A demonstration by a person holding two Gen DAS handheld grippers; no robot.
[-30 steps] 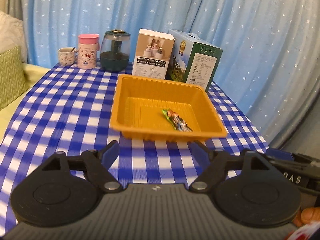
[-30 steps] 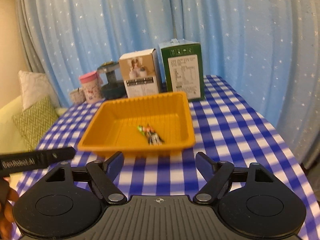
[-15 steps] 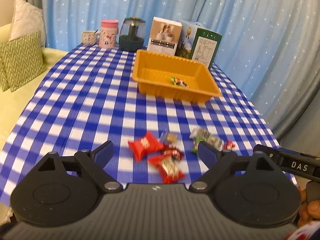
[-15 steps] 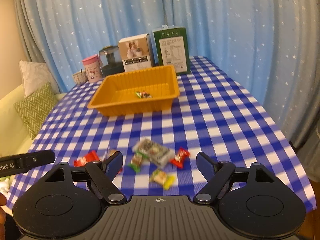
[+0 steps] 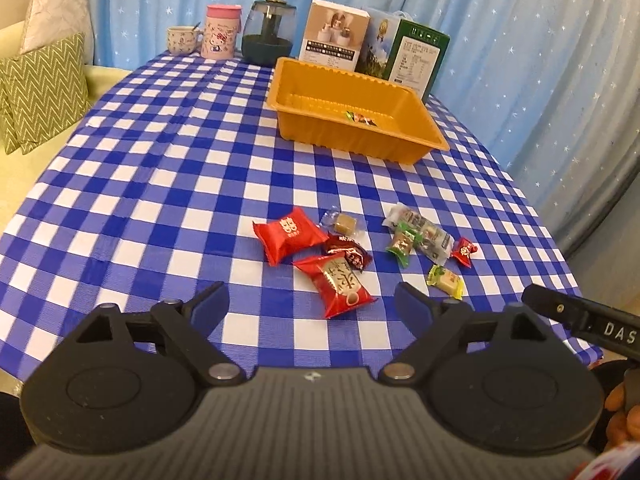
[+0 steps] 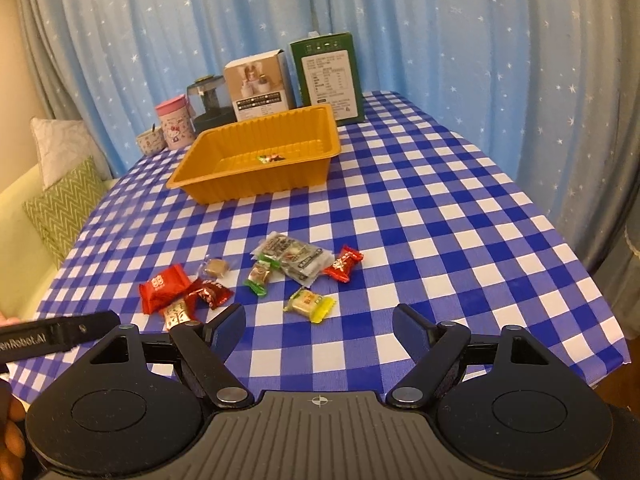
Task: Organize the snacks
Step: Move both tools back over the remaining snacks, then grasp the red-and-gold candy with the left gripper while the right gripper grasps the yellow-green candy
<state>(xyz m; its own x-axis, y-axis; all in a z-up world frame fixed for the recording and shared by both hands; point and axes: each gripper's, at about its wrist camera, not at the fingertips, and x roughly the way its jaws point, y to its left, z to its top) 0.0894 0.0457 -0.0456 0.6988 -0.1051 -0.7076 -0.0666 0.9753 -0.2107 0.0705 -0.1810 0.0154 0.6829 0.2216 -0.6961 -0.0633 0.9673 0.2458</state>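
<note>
An orange tray (image 5: 320, 138) (image 6: 216, 192) stands at the far middle of the checked table and holds one small wrapped candy (image 5: 360, 117) (image 6: 271, 158). Several wrapped snacks lie loose near the front edge: a red pillow pack (image 5: 289, 234) (image 6: 162, 286), a red-and-gold pack (image 5: 340, 282), a dark red candy (image 6: 210, 294), a clear-wrapped brown sweet (image 5: 343, 222) (image 6: 216, 267), a clear packet (image 5: 424, 232) (image 6: 294, 258), a green candy (image 5: 402, 243) (image 6: 259, 274), a yellow-green candy (image 5: 445, 278) (image 6: 310, 304) and a small red candy (image 5: 464, 251) (image 6: 343, 265). My left gripper (image 5: 310, 302) and right gripper (image 6: 320, 322) are open and empty, held back above the front edge.
At the table's far edge stand a small cup (image 5: 182, 39), a pink mug (image 5: 222, 32), a dark glass jar (image 5: 270, 32), a white box (image 5: 334, 34) and a green box (image 5: 416, 58). Blue starred curtains hang behind. A sofa with cushions (image 5: 36, 88) is at the left.
Both grippers have pulled back and up from the tray towards the table's front edge, so the loose snacks have come into view. Both stayed open.
</note>
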